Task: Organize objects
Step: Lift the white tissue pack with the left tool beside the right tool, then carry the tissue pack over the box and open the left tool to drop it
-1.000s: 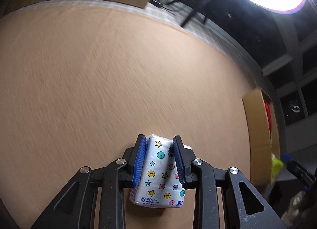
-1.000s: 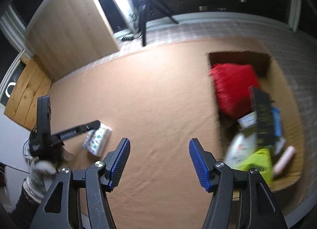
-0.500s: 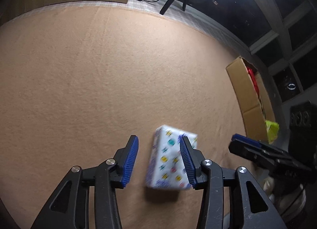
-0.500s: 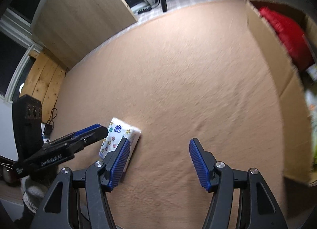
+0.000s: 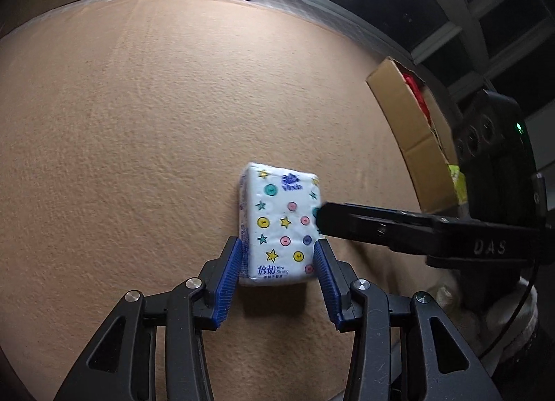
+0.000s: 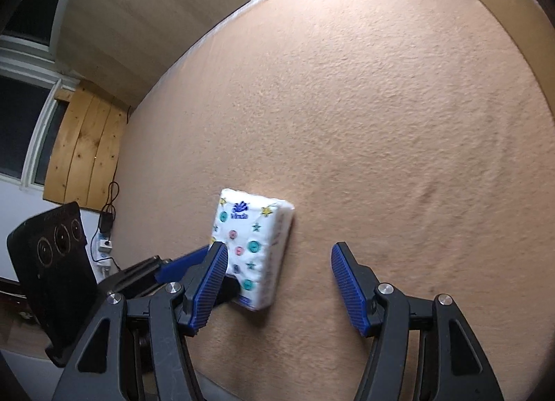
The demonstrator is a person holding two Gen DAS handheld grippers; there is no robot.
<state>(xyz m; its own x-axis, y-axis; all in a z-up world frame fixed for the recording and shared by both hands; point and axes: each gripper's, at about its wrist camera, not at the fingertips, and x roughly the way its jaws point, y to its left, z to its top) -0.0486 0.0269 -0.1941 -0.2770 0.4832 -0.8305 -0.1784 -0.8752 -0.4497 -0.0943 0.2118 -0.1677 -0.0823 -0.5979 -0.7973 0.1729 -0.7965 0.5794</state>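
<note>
A white tissue pack [image 5: 281,224] printed with stars and buttons lies flat on the tan carpet [image 5: 138,123]. My left gripper [image 5: 277,251] is open, and the pack's near end sits between its blue pads without being squeezed. My right gripper [image 6: 277,251] is open too. Its left finger [image 6: 211,279] hangs over the near left part of the pack [image 6: 253,237], and nothing is between its pads. In the left wrist view one black finger [image 5: 364,227] of the right gripper reaches in from the right to the pack's right edge.
An open cardboard box [image 5: 409,130] with a red item [image 5: 416,95] and a yellow-green item [image 5: 456,178] stands at the carpet's right edge. A pale wooden panel [image 6: 145,8], wooden boards [image 6: 83,144] and a cable with an adapter [image 6: 104,244] are at the left. A gloved hand [image 5: 503,314] holds the right gripper.
The left gripper let go of the tissue pack, which now lies flat on the carpet. The right gripper came down and swung left from the box to the pack.
</note>
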